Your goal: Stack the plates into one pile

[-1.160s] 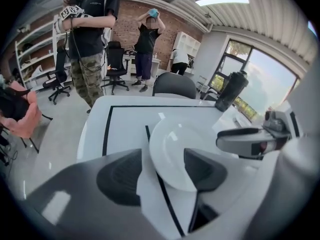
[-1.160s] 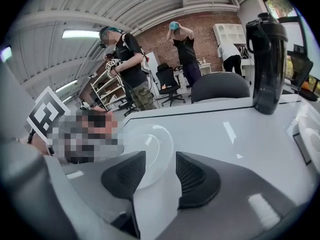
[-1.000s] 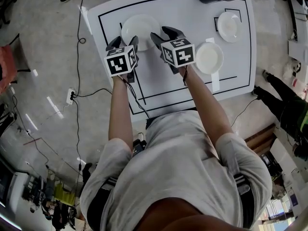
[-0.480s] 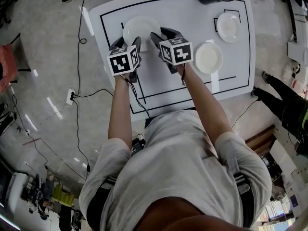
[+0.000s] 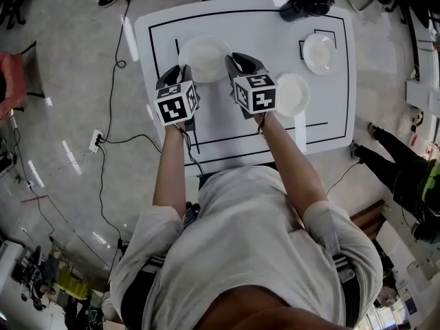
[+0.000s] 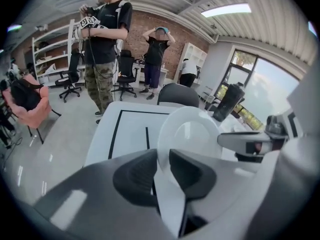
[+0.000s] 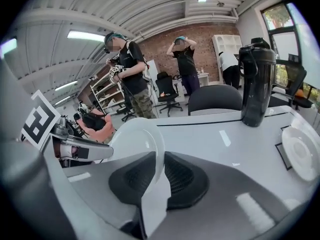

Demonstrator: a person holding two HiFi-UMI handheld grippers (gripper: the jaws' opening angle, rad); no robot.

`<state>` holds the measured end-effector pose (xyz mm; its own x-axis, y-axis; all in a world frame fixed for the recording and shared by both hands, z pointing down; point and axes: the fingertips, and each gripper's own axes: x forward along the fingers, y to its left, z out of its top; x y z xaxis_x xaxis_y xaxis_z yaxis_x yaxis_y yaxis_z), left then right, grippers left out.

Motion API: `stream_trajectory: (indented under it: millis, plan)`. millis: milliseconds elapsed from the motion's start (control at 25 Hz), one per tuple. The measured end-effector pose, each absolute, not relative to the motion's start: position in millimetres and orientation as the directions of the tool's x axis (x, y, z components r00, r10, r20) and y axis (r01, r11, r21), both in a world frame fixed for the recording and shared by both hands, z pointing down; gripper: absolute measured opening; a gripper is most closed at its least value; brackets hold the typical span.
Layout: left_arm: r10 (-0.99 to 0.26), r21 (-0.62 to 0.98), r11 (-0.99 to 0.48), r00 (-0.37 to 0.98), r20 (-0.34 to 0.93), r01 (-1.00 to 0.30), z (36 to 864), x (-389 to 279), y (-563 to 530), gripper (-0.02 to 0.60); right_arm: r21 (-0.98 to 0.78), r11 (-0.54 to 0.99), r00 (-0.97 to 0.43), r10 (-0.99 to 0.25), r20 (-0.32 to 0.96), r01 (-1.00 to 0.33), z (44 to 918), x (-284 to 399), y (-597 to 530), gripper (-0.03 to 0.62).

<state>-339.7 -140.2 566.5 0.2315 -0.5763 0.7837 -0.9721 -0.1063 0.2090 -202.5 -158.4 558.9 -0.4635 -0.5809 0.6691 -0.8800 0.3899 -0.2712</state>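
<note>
A large white plate (image 5: 203, 56) hangs between my two grippers above the table's far left part. My left gripper (image 5: 180, 73) is shut on its left rim, and my right gripper (image 5: 236, 64) is shut on its right rim. Both pairs of jaws have just been closing, with the rim between the pads. The left gripper view shows the plate (image 6: 194, 130) standing tilted out of the left gripper (image 6: 162, 170). In the right gripper view the same plate (image 7: 134, 143) sits in the right gripper (image 7: 160, 170). Two smaller white plates (image 5: 291, 95) (image 5: 318, 52) lie on the table at the right.
A black bottle (image 5: 306, 2) stands at the table's (image 5: 261, 26) far right edge, also tall in the right gripper view (image 7: 256, 84). Black lines mark the tabletop. Cables run on the floor at the left. People stand beyond the table (image 6: 105, 29), among office chairs.
Both grippers closed from wide open onto the large plate's rim. The plate has come up off the table between them.
</note>
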Motion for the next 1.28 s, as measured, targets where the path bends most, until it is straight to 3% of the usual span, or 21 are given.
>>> stream_trajectory:
  millis: [840, 1280]
  plan:
    - [-0.672, 0.139, -0.073, 0.151, 0.725, -0.988, 509, -291, -85, 0.064, -0.231, 0.472, -0.507, -0.622, 0.597, -0.851, 507, -150, -105, 0.043]
    - [-0.706, 0.189, -0.042, 0.163, 0.69, -0.981, 488, -261, -62, 0.06, -0.183, 0.515, -0.518, -0.639, 0.569, -0.837, 481, -120, -85, 0.043]
